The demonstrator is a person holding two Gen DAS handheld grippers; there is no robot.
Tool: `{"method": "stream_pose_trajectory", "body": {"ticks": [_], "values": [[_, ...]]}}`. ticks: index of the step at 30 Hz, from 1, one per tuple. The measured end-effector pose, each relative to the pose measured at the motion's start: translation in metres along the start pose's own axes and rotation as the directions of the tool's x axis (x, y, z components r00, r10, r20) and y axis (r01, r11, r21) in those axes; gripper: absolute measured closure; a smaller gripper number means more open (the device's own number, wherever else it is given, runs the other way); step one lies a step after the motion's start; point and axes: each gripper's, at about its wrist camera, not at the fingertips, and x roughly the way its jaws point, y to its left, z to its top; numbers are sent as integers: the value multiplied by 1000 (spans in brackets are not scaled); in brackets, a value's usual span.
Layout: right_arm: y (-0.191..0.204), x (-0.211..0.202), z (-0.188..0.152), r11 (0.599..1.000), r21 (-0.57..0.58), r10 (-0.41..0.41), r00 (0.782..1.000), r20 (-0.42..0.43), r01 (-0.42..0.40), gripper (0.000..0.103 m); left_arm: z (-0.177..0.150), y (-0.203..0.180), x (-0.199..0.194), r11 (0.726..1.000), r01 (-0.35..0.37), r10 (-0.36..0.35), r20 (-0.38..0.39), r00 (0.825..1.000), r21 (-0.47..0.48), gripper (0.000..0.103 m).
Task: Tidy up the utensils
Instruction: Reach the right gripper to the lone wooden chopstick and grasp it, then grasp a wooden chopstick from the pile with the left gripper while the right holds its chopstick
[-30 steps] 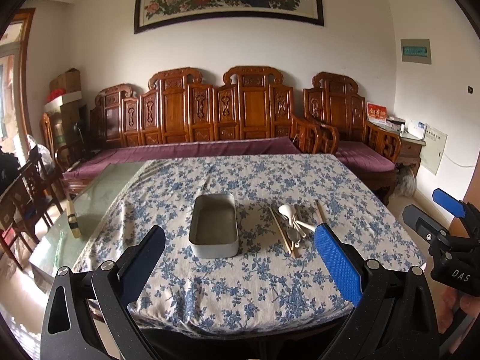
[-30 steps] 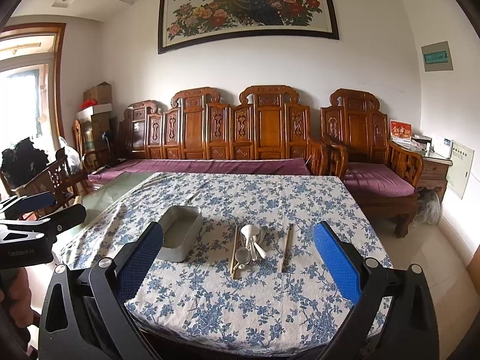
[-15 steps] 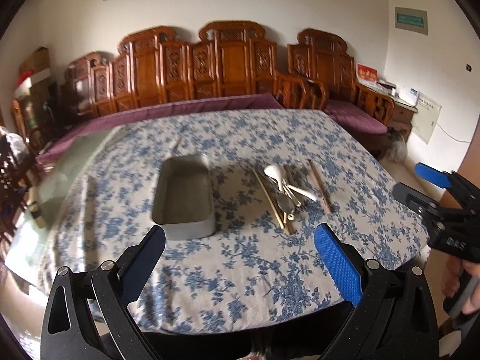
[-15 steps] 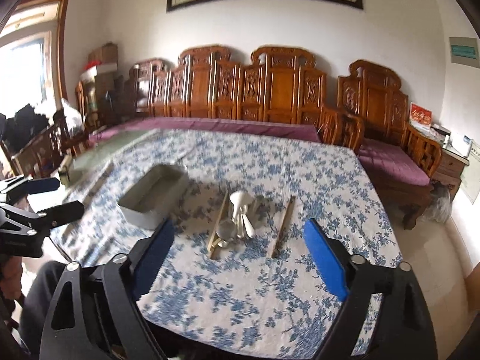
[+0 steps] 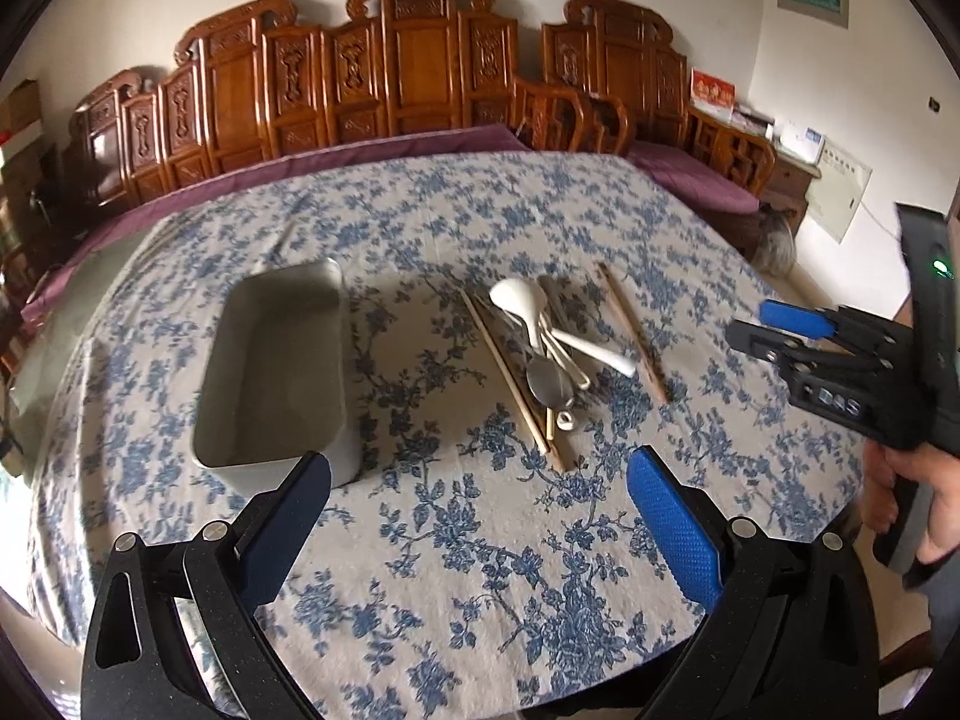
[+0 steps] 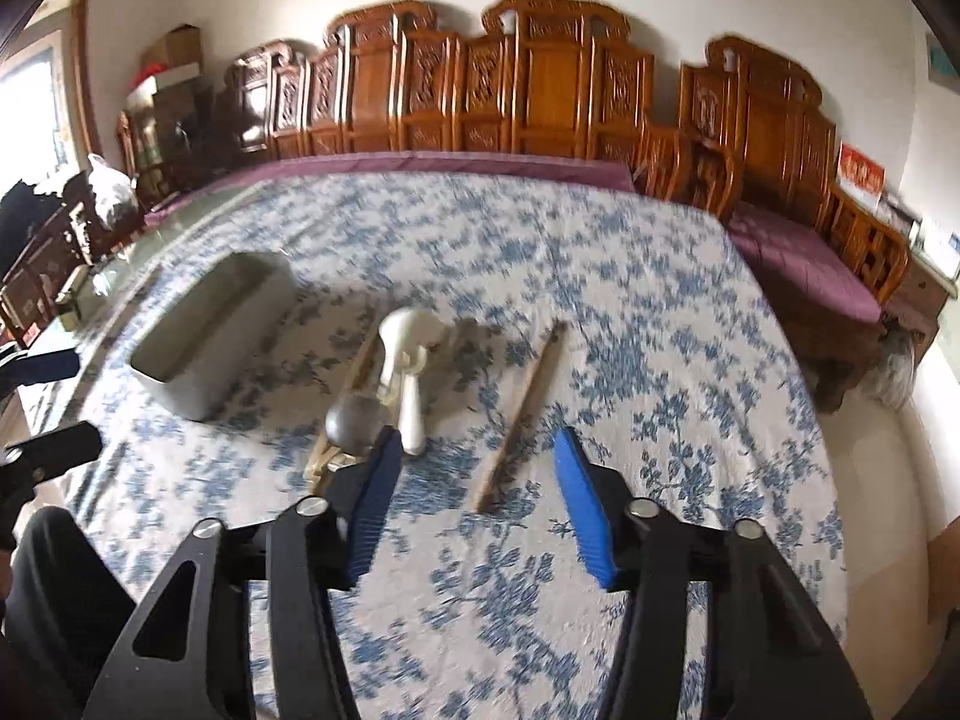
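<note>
My left gripper [image 5: 477,501] hangs above the counter [image 5: 480,588] with fingers spread wide, nothing between them. My right gripper [image 6: 474,480] has its fingers closing over the cloth, half apart, pinching nothing yet. The spoons [image 5: 540,330] and chopsticks [image 5: 633,333] lie in a loose pile right of the empty tin [image 5: 279,372], just beyond my right fingers.

Heaped utensils [image 5: 543,354] beside empty metal tin [image 5: 279,372]
</note>
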Motion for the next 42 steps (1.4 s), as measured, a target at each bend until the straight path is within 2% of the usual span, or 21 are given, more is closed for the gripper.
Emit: {"method": "stream_pose_trajectory", "body": {"ticks": [7, 12, 14, 15, 19, 20, 23, 29, 42], "values": [[-18, 76, -5, 999, 30, 23, 993, -117, -20, 65, -2, -8, 29, 1000, 7, -7, -56, 998, 12, 8], [-17, 116, -7, 1000, 13, 22, 983, -180, -20, 69, 0, -7, 53, 1000, 13, -12, -102, 995, 8, 18], [-17, 129, -9, 1000, -1, 7, 977, -213, -8, 74, 0, -8, 62, 1000, 8, -7, -119, 993, 8, 22], [-17, 129, -10, 1000, -13, 3, 980, -200, -5, 75, 1, -9, 67, 1000, 5, -4, -128, 992, 10, 24], [-26, 128, -12, 1000, -21, -16, 976, -219, 12, 95, 3, -13, 85, 1000, 9, -7, -149, 989, 15, 26], [-30, 127, -15, 1000, -11, -14, 973, -229, 12, 96, 5, -14, 93, 1000, 3, 0, -158, 988, 15, 29], [-36, 118, -22, 1000, -17, -12, 972, -235, 8, 97, 10, -14, 110, 1000, -12, 15, -174, 985, 14, 34], [-39, 109, -32, 1000, -29, -8, 979, -202, 2, 97, 17, -15, 142, 999, -48, 52, -210, 976, 22, 38], [-36, 109, -30, 999, -47, -24, 978, -207, 15, 97, 21, -8, 167, 991, -128, 135, -251, 958, 43, 38]]}}
